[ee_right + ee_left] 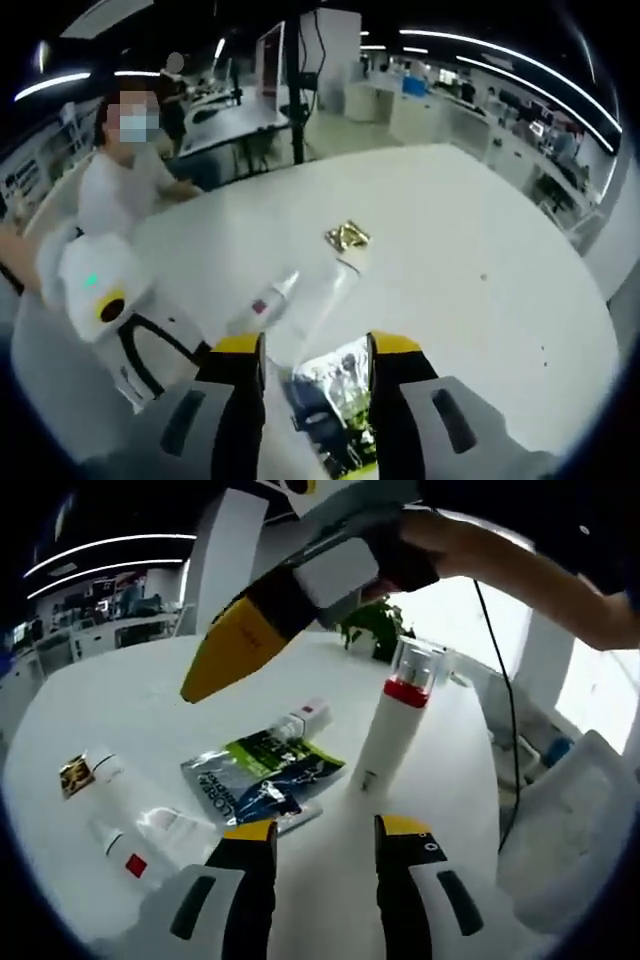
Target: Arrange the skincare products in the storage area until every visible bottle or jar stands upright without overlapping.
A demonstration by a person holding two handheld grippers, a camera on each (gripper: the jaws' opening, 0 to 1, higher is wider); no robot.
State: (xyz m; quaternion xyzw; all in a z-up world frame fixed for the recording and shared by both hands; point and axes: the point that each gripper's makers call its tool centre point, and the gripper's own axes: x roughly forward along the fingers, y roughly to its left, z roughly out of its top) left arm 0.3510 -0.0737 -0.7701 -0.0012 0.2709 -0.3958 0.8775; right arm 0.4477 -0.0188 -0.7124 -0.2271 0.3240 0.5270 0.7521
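Observation:
A white bottle (393, 735) with a red band and a clear cap stands upright on the white table (150, 700), just beyond my left gripper (328, 830), which is open with nothing between its jaws. A green and blue foil sachet (262, 778) lies flat ahead, a small white tube with a red label (305, 716) behind it. Two white tubes (125, 815) lie at the left. My right gripper (225, 660) hovers above them. In the right gripper view, my right gripper (318, 345) is open over the sachet (335, 395) and a white tube (315, 295) with a gold end.
A potted plant (375, 630) stands at the table's far edge. A white chair (580, 820) and a black cable (510, 730) are on the right. A person (125, 180) sits at the table's far side, and my left gripper (120, 320) enters from the left.

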